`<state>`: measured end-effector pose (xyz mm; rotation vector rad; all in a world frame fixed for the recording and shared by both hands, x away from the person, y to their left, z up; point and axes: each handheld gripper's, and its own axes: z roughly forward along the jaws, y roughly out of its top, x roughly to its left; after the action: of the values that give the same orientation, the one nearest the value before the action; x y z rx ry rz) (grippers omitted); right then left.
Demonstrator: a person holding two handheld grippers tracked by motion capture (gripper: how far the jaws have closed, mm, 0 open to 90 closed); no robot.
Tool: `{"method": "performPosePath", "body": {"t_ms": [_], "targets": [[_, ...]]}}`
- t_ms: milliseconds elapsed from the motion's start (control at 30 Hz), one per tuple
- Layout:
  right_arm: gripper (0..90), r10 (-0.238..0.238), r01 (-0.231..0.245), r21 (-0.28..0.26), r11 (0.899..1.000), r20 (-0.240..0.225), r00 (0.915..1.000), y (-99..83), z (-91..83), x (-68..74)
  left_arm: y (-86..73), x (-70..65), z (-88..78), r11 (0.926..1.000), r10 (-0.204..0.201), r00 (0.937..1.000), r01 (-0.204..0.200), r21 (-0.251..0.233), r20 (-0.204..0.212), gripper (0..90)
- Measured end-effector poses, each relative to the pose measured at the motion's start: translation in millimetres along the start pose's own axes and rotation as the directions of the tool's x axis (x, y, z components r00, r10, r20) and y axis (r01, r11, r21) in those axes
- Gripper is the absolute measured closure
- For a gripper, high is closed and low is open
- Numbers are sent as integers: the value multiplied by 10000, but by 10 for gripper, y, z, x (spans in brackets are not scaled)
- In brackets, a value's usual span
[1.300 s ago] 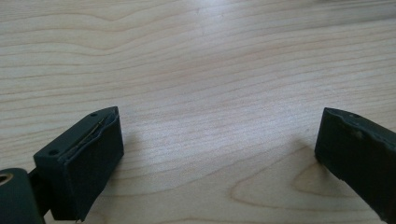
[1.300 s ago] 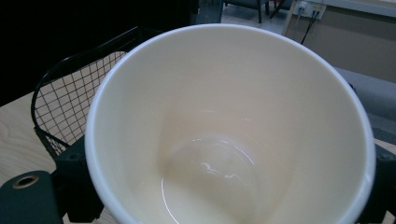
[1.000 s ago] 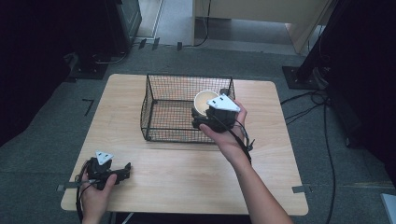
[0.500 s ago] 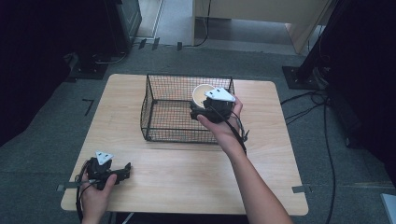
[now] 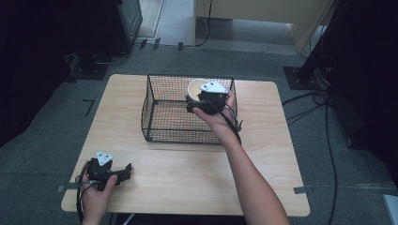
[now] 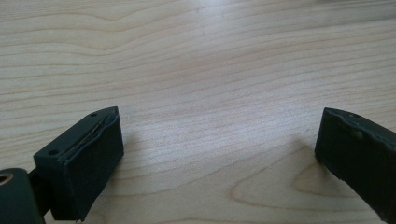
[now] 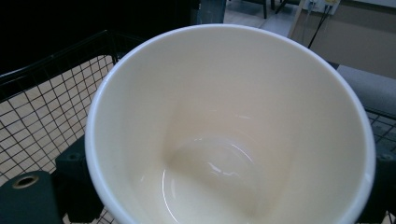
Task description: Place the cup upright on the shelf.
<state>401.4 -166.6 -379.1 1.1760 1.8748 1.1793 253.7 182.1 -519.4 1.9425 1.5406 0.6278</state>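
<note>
Right gripper (image 5: pixel 199 101) clamps the cup (image 7: pixel 229 126) — seemingly over the basket (image 5: pixel 155 117); left gripper (image 6: pixel 219 154) gapes.

Light falls evenly from above on the pale wooden table (image 5: pixel 187 173), while the floor and gear around it sink into near black. In the left gripper view the left gripper (image 6: pixel 219 140) throws soft, short shadows just inside each jaw, and the jaws themselves look slightly soft. Ahead of the right gripper (image 7: pixel 224 186), the cream cup (image 7: pixel 233 116) shows small glare streaks at its bottom; its near rim blurs.
</note>
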Motion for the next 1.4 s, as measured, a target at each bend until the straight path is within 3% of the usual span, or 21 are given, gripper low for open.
{"method": "performPosePath", "body": {"t_ms": [367, 467, 700, 800, 867, 900, 1033, 1167, 1200, 1333, 1400], "targets": [[94, 22, -18, 338, 9994, -127, 9999, -73, 263, -113, 0, -3, -2, 10000, 41, 10000, -41, 28, 48, 15], [94, -339, 357, 735, 9967, -259, 9991, -127, 371, -117, 0, -3, -2, 10000, 49, 10000, -49, 23, 46, 15], [94, -614, 682, 1186, 9906, -597, 9963, -196, 525, -135, 0, -2, -2, 10000, 55, 10000, -56, 30, 48, 15], [94, -1141, 1251, 1469, 9812, -811, 9902, -243, 613, -134, 0, -2, -3, 10000, 70, 10000, -70, 40, 45, 15], [94, -1161, 1275, 1502, 9804, -822, 9898, -251, 630, -139, 0, -2, -3, 10000, 80, 10000, -81, 37, 51, 15], [94, -1112, 1272, 1589, 9791, -1060, 9881, -262, 672, -150, 0, -2, -2, 9999, 93, 9999, -94, 36, 57, 15], [94, -1463, 1698, 1770, 9695, -1382, 9795, -281, 728, -132, 0, -3, -3, 9999, 106, 9999, -106, 36, 68, 15], [94, -1362, 1648, 1889, 9681, -1558, 9784, -298, 768, -130, 0, -3, -3, 9999, 107, 9999, -108, 39, 71, 15], [93, -1454, 1789, 1975, 9638, -1731, 9741, -318, 792, -126, 0, -3, -3, 9999, 107, 9999, -107, 41, 76, 15], [94, -1709, 2075, 2367, 9492, -1661, 9712, -364, 843, -122, 0, -2, -3, 9999, 121, 9999, -121, 46, 80, 15], [94, -1684, 2054, 2445, 9476, -1638, 9720, -374, 854, -127, 0, -3, -3, 9999, 116, 9999, -116, 41, 81, 15]]}}
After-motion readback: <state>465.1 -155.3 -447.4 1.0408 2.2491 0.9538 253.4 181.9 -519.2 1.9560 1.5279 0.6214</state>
